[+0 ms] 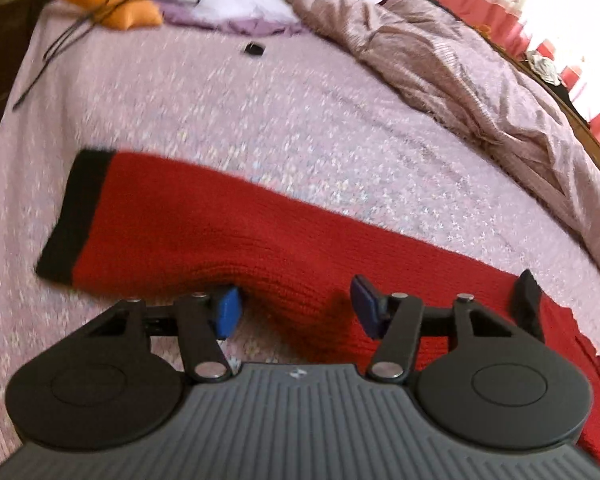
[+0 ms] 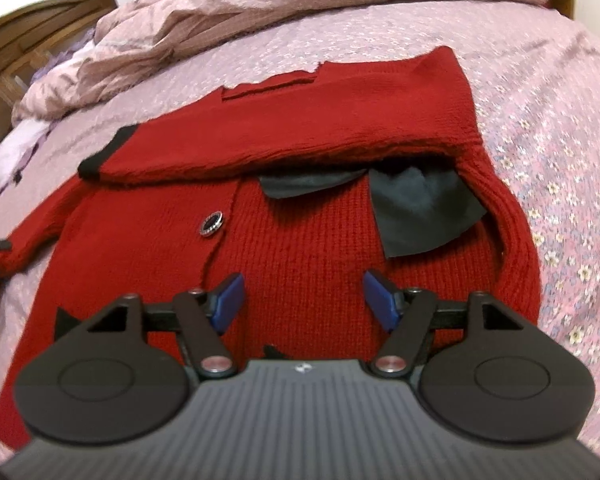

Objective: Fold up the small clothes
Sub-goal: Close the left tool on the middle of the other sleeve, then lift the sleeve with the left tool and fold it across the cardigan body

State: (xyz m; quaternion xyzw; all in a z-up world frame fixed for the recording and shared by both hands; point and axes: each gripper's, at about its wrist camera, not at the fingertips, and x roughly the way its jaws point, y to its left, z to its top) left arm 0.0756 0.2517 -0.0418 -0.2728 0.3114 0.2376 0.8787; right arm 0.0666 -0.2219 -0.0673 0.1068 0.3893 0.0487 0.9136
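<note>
The soft, floppy cardigan (image 2: pixel 300 248) looks best pinched at its cuff (image 1: pixel 76 216); both grippers (image 1: pixel 296 308) (image 2: pixel 302 298) gape, holding nothing.

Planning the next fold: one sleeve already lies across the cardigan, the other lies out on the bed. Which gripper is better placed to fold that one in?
Left. The left gripper is open right at the outstretched sleeve, fabric between its jaws. The right gripper hovers open over the cardigan.

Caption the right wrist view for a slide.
Open right gripper over a red cardigan on the bed, one sleeve folded across.
</note>
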